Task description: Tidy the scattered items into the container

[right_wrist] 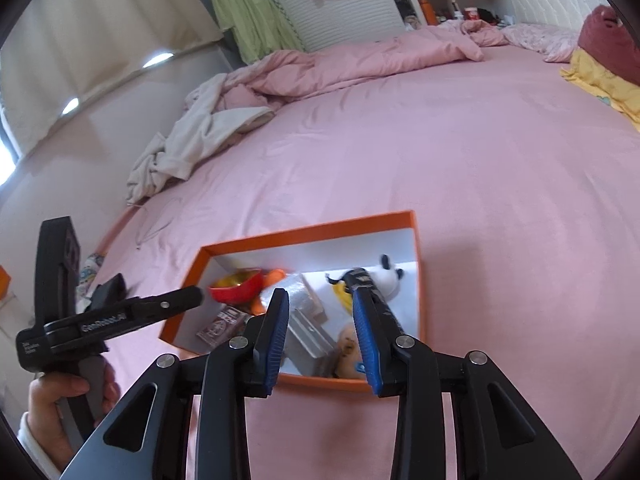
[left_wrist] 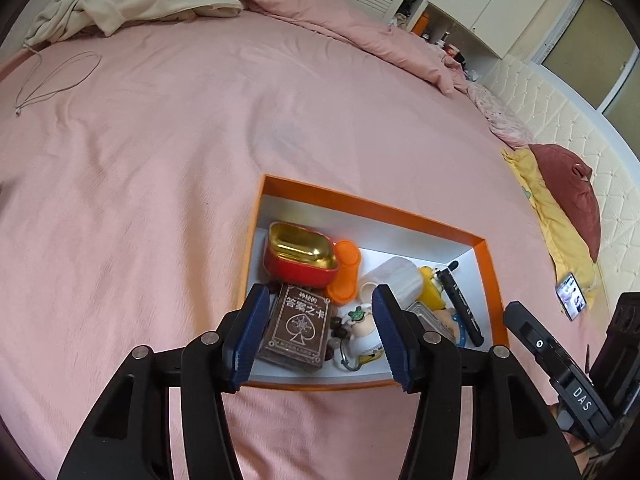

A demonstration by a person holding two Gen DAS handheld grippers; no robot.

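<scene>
Hovering low over the near rim of the box (left_wrist: 368, 210), the left gripper (left_wrist: 318, 330) has its blue ribbed pads spread wide with nothing between them. In the left view the box sits lower centre on the pink sheet (left_wrist: 160, 160): orange card outside, white inside. In it lie a glossy red tin (left_wrist: 298, 254) with a gold lining, an orange plastic cylinder (left_wrist: 346, 270), a brown card deck (left_wrist: 298, 326) in a clear case between the pads, a white ribbed cup (left_wrist: 394, 278) and a black marker (left_wrist: 460, 302). The right gripper (right_wrist: 322, 334) hangs above the box's near edge in the right view, pads also apart and empty, over a grey metal tin (right_wrist: 310, 330).
</scene>
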